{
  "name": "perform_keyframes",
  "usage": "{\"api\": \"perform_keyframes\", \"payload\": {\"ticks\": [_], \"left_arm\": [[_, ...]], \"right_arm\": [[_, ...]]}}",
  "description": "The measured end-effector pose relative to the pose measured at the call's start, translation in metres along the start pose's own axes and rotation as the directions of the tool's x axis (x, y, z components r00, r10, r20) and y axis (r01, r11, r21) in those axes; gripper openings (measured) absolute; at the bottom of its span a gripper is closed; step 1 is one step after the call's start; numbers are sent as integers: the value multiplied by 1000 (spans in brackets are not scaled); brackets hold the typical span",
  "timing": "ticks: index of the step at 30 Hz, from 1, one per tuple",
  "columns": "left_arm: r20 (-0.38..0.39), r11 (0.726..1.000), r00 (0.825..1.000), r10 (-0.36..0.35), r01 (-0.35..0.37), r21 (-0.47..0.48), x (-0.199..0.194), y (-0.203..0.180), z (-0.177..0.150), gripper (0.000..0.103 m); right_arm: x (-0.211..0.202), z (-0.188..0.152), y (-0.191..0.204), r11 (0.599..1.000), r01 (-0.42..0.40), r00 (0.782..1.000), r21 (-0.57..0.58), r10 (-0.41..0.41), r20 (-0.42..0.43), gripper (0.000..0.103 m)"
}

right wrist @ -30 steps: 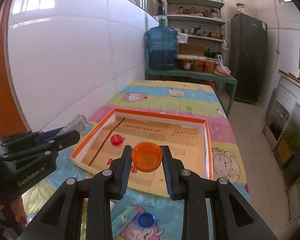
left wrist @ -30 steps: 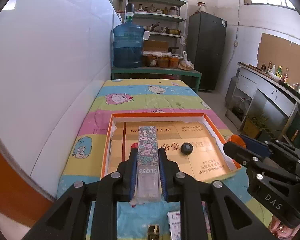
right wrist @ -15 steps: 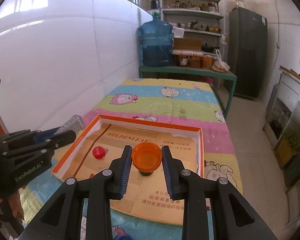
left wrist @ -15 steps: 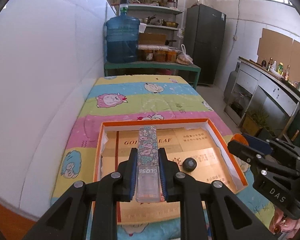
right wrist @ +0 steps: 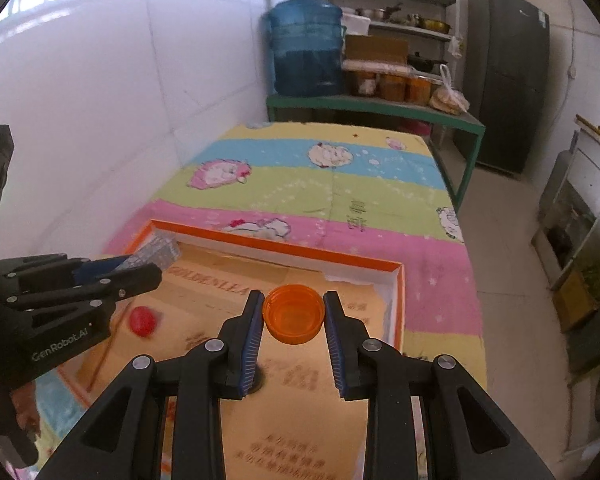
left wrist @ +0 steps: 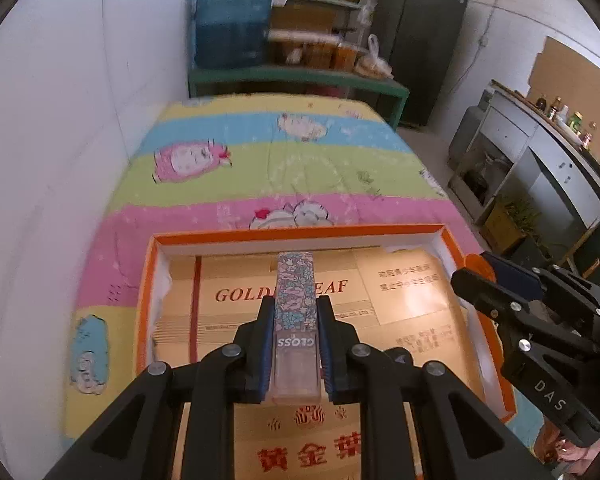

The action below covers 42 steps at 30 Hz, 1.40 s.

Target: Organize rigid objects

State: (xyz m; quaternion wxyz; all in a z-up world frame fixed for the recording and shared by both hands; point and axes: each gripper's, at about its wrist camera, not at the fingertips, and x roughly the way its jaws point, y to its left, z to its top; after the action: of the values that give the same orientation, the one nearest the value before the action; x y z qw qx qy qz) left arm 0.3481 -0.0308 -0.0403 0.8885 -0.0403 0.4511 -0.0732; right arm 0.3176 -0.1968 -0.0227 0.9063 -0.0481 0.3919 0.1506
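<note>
Left wrist view: the left gripper (left wrist: 294,354) is clamped on a long floral-printed clear plastic case (left wrist: 295,312), held above the orange-rimmed cardboard tray (left wrist: 300,233). Right wrist view: the right gripper (right wrist: 294,338) is clamped on a round orange plastic cap (right wrist: 294,313) over the tray's far right corner; a small red cap (right wrist: 142,320) lies inside. Step in hand: placement. Next, lower each item and release.

Daylight filled the room brightly, glaring off the glossy white wall panels (right wrist: 100,92). Fisheye lenses bent and vignetted every edge. Motion blur softened the blue water jug (left wrist: 232,20).

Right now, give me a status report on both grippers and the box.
Left gripper shut on floral lip gloss box. Right gripper shut on orange cap. Both over orange tray; red cap inside.
</note>
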Motion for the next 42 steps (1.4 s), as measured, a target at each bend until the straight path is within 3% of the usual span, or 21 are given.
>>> {"api": "perform_keyframes", "payload": {"ticks": [12, 35, 42], "left_arm": [[-78, 999, 996, 33, -34, -11, 40, 7, 7, 20], [-70, 999, 997, 42, -42, 4, 64, -3, 2, 20], [-70, 999, 997, -20, 17, -42, 66, 5, 4, 23]], "right_arm": [[49, 3, -11, 1000, -12, 996, 29, 15, -93, 31], [82, -6, -15, 999, -12, 984, 29, 17, -178, 31], [90, -8, -14, 1000, -3, 977, 16, 6, -213, 31]]}}
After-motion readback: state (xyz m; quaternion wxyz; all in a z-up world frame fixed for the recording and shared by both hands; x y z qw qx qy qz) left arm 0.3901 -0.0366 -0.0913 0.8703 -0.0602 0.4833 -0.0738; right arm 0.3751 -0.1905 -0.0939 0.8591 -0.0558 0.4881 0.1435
